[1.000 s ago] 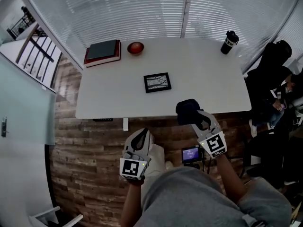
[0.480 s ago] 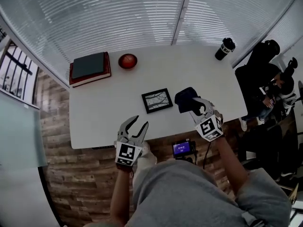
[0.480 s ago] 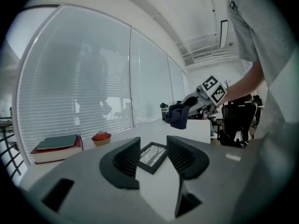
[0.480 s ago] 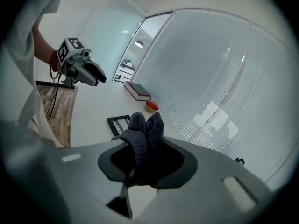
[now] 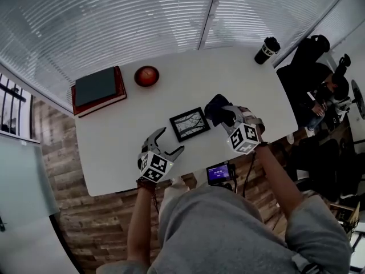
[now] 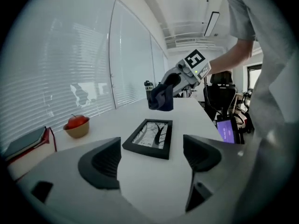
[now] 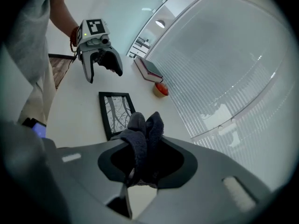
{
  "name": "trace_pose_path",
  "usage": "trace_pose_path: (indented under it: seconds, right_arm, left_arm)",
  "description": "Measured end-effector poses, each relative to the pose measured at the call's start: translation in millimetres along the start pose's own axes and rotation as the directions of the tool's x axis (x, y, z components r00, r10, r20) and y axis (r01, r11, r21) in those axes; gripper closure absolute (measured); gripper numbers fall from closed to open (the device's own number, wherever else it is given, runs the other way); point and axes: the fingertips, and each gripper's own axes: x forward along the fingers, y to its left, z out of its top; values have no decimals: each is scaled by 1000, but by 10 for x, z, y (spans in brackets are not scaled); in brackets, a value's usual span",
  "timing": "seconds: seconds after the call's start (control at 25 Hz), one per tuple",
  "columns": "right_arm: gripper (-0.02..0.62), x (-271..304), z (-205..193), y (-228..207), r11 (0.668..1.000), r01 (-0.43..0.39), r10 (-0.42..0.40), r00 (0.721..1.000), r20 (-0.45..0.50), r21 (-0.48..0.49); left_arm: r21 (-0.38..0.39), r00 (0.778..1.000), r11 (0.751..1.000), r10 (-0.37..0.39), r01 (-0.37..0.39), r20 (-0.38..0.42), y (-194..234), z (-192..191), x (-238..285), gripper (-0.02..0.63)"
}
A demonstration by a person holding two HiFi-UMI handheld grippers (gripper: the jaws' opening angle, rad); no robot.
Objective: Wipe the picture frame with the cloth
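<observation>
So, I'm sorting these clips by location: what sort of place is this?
Most likely an office meeting room: a long white table, tall glazed walls with slatted blinds, and a black office chair beyond the table.

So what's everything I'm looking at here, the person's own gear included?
table: one, white, beside blinds
picture frame: one, black, flat mid-table
cloth: one, dark blue, bunched, right of frame
books: two, dark on red, stacked, far left corner
bowl: one, tan, red fruit inside, beside books
tumbler: one, black, far right corner
small screen: one, lit, below table's near edge
seated person: one, dark clothes, right of table
left gripper: one, grey, jaws just been opening, nothing between them, before the frame
right gripper: one, grey, shut on the cloth
</observation>
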Motion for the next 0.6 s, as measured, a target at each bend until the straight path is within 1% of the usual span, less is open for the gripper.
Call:
trace_pose_path:
  seconds: [0.12, 0.2, 0.28, 0.4, 0.48, 0.6]
  right_arm:
    - [476, 210, -43, 35, 998, -33, 31, 999, -36, -47]
    - [476, 357, -54, 66, 996, -60, 56, 997, -55, -71]
    - [476, 484, -66, 96, 993, -85, 79, 995, -67, -86]
    - [476, 608, -45, 163, 991, -110, 105, 992, -67, -81]
    - [476, 643, 2, 216, 990, -117, 113, 992, -60, -73]
    - [476, 683, 73, 251, 989, -126, 122, 991, -51, -76]
  left_arm:
    - [1, 998, 999, -48, 48, -42, 29, -118, 192, 175]
    - [-11, 997, 998, -57, 57, -56, 76, -170, 279, 173]
    - [-29, 998, 998, -52, 51, -44, 145, -148, 349, 175]
    - [-60, 997, 996, -70, 68, -33, 191, -120, 443, 175]
    - [-76, 994, 994, -89, 84, -57, 171, -155, 471, 169]
    - [-60, 991, 995, -82, 76, -107, 160, -204, 496, 170]
